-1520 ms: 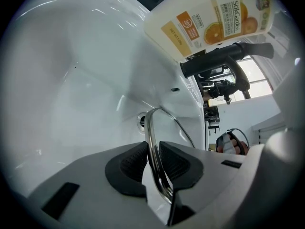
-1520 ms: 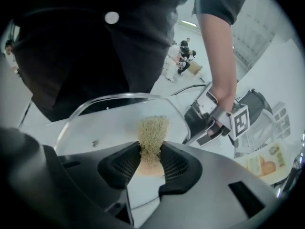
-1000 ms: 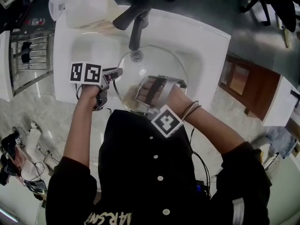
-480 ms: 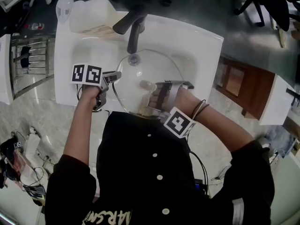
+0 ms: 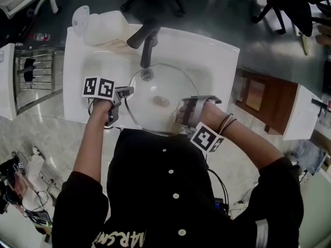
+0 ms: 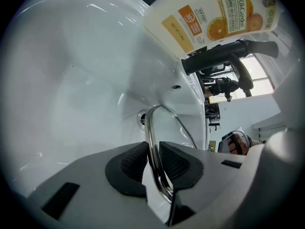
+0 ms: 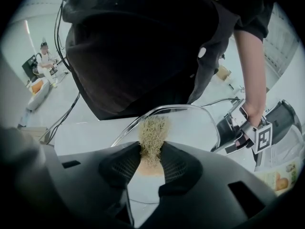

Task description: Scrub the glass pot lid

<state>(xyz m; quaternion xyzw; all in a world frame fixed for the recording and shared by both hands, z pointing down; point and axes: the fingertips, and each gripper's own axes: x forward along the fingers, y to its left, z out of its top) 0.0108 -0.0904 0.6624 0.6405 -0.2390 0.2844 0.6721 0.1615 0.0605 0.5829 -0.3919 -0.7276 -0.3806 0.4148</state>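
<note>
Two grippers, both loaded. Left gripper [image 6: 153, 165]: jaws clamped on the metal rim of the glass lid [image 5: 155, 87], with the rim running edge-on between the pads. I hold the lid tilted over the sink [image 5: 217, 61], its low edge toward my body. Right gripper [image 7: 152, 165]: jaws pinch a tan fibrous scrubber [image 7: 152, 135], and its tuft sticks out past the tips, up against the lid near the rim. From the head view, the right gripper sits at the lid's lower right and the left gripper at its left edge, so they're on opposite sides of the lid. Small pale knob [image 5: 161, 101] shows near the lid's centre. Beyond that, the drain [image 5: 147, 74] shows at the lid's far edge; can't tell if they touch. Dark faucet [image 5: 146, 37] stands behind the drain, spout reaching over the basin. White bottle [image 6: 214, 18] with an orange label sits at the sink's back left corner, near the faucet. Metal rack [image 5: 33, 68] is off to the left of the sink.
</note>
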